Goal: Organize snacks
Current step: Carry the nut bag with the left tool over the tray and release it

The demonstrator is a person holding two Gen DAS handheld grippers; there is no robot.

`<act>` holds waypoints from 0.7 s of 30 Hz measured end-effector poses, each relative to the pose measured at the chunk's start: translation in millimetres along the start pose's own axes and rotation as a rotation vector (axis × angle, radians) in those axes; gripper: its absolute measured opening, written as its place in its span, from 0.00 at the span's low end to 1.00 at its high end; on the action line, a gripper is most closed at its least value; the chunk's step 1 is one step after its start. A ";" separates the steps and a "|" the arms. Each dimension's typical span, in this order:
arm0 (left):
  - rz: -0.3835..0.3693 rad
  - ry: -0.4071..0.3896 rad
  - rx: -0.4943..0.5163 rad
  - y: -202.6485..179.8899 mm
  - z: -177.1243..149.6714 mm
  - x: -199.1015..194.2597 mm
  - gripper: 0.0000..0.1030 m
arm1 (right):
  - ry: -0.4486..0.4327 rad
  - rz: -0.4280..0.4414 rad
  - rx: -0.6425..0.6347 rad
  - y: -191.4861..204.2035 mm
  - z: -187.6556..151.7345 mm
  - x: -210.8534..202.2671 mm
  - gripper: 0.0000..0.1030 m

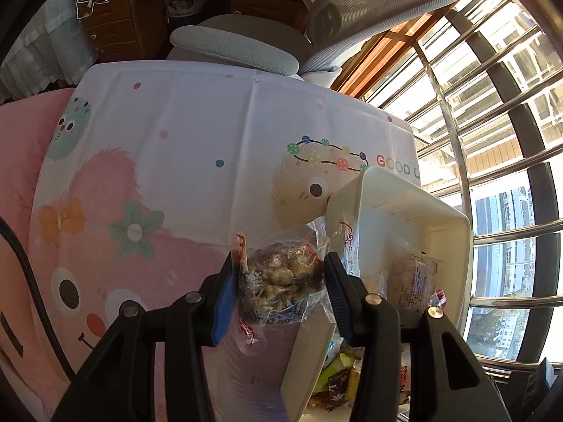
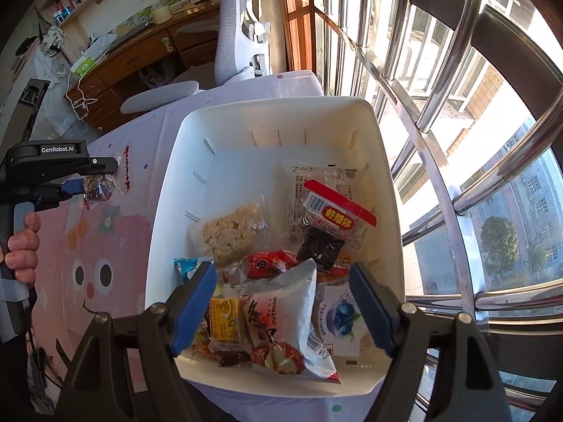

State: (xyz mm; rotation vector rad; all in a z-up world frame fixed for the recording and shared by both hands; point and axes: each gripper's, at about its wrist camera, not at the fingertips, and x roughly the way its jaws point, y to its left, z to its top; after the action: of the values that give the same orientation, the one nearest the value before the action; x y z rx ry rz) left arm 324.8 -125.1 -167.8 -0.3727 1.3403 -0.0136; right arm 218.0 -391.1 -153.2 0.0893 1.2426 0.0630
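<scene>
My left gripper [image 1: 279, 279] is shut on a clear-wrapped brown nut snack [image 1: 281, 277] and holds it above the cartoon tablecloth [image 1: 176, 140], left of the white bin [image 1: 404, 193]. The right wrist view shows the same left gripper [image 2: 102, 179] with the nut snack [image 2: 100, 186] at the far left, a hand on its handle. My right gripper [image 2: 283, 302] stands open above the white bin [image 2: 169, 211], its pads apart from the packets below. In the bin lie several snacks: a rice crisp bar [image 2: 230, 232], a red-topped dark snack pack [image 2: 330, 221], a white pouch [image 2: 285, 313] and a blueberry packet [image 2: 341, 320].
A grey office chair [image 1: 369, 10] and a wooden desk with drawers [image 1: 116, 17] stand beyond the table's far edge. Steel window bars [image 2: 440, 140] run close along the bin's right side. A pink bedcover [image 1: 21, 161] lies left of the table.
</scene>
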 end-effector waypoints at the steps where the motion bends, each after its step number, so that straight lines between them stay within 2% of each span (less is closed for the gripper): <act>1: -0.004 -0.002 0.002 -3.3 -5.2 -3.9 0.45 | 0.002 0.004 -0.008 -1.8 -1.5 -1.4 0.78; 4: -0.035 -0.015 0.003 -17.8 -22.8 -10.4 0.45 | 0.004 0.016 -0.029 -8.6 -5.6 -5.9 0.79; 9: -0.132 -0.033 -0.003 -39.3 -53.3 -6.1 0.45 | -0.010 0.023 -0.051 -19.7 -13.0 -13.3 0.80; 15: -0.225 -0.020 0.016 -56.4 -87.8 4.5 0.45 | 0.007 0.029 -0.060 -30.0 -25.3 -11.8 0.81; 16: -0.241 -0.022 0.019 -58.7 -92.1 3.9 0.46 | 0.010 0.030 -0.059 -30.3 -27.1 -12.1 0.81; 19: -0.266 -0.027 0.025 -61.7 -101.2 -2.2 0.66 | 0.017 0.033 -0.054 -31.4 -32.2 -13.8 0.81; 21: -0.248 -0.040 0.045 -61.2 -105.7 -7.8 0.69 | 0.020 0.033 -0.052 -29.4 -35.9 -15.7 0.81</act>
State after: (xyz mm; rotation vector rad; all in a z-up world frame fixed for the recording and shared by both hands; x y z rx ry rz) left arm 235.0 -208.1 -162.7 -0.4965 1.2455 -0.2413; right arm 179.0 -420.6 -152.9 0.0641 1.2584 0.1249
